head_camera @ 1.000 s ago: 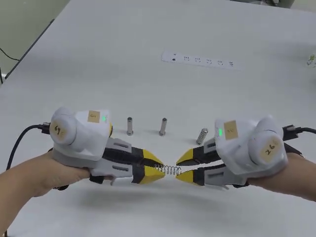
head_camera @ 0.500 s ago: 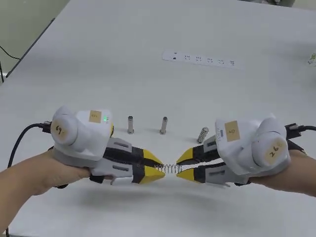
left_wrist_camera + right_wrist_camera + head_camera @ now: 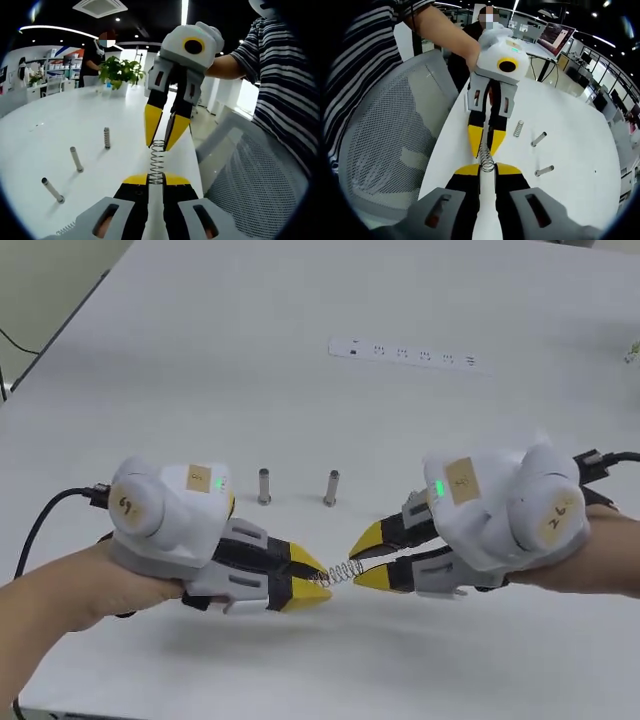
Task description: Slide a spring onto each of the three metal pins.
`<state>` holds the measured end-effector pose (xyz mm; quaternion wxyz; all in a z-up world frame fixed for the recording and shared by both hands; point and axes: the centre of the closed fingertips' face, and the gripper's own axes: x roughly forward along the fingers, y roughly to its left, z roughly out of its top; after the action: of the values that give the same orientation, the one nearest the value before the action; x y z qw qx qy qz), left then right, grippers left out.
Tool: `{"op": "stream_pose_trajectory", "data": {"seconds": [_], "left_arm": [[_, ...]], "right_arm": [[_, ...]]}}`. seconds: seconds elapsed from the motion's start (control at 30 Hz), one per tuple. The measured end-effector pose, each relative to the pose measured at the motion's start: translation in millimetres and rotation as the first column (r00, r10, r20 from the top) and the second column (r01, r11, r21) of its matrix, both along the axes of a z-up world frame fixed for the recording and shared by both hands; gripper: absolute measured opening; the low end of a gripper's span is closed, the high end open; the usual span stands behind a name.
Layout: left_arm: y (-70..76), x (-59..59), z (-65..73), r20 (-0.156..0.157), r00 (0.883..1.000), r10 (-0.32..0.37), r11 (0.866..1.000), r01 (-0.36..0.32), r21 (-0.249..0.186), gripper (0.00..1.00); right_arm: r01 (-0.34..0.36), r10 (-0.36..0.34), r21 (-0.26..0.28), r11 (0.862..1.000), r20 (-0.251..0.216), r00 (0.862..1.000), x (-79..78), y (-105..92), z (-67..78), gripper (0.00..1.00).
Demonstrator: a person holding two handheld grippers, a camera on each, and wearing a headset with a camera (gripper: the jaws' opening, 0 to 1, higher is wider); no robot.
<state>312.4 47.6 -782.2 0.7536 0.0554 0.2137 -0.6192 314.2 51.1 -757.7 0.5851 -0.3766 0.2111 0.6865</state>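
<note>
A small steel spring [image 3: 339, 571] hangs in the air between my two grippers, above the white table [image 3: 200, 360]. My left gripper [image 3: 322, 581] is shut on one end of the spring [image 3: 156, 162]. My right gripper [image 3: 354, 568] pinches the other end, which sits a little higher. In the right gripper view the spring [image 3: 485, 160] runs from my own jaws to the left gripper [image 3: 483, 146]. Two bare metal pins [image 3: 264, 485] [image 3: 331, 488] stand behind the grippers. A third pin [image 3: 106, 137] wears a spring.
A white power strip [image 3: 405, 357] lies far back on the table. A black cable [image 3: 48, 516] trails from the left gripper. What looks like another loose spring [image 3: 65, 229] lies near the left gripper. A mesh chair [image 3: 385, 145] stands at the table edge.
My right gripper has moved left and up, towards the left gripper, and now covers the third pin in the head view. The spring has tilted, its right end higher.
</note>
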Motion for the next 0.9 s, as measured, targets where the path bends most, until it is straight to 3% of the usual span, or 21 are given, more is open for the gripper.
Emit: {"op": "stream_pose_trajectory", "data": {"seconds": [0.3, 0.9], "left_arm": [[3.2, 0.8, -0.6, 0.014, 1.000, 0.007, 1.000, -0.007, 0.012, 0.01], [1.1, 4.0, 3.2, 0.029, 0.999, 0.021, 1.000, -0.021, 0.000, 0.01]], "right_arm": [[-0.035, 0.036, -0.012, 0.999, 0.009, 0.999, 0.5, 8.9, 2.9, 0.08], [-0.022, 0.022, 0.062, 0.998, -0.013, 1.000, -0.9, 30.1, 16.3, 0.07]]}}
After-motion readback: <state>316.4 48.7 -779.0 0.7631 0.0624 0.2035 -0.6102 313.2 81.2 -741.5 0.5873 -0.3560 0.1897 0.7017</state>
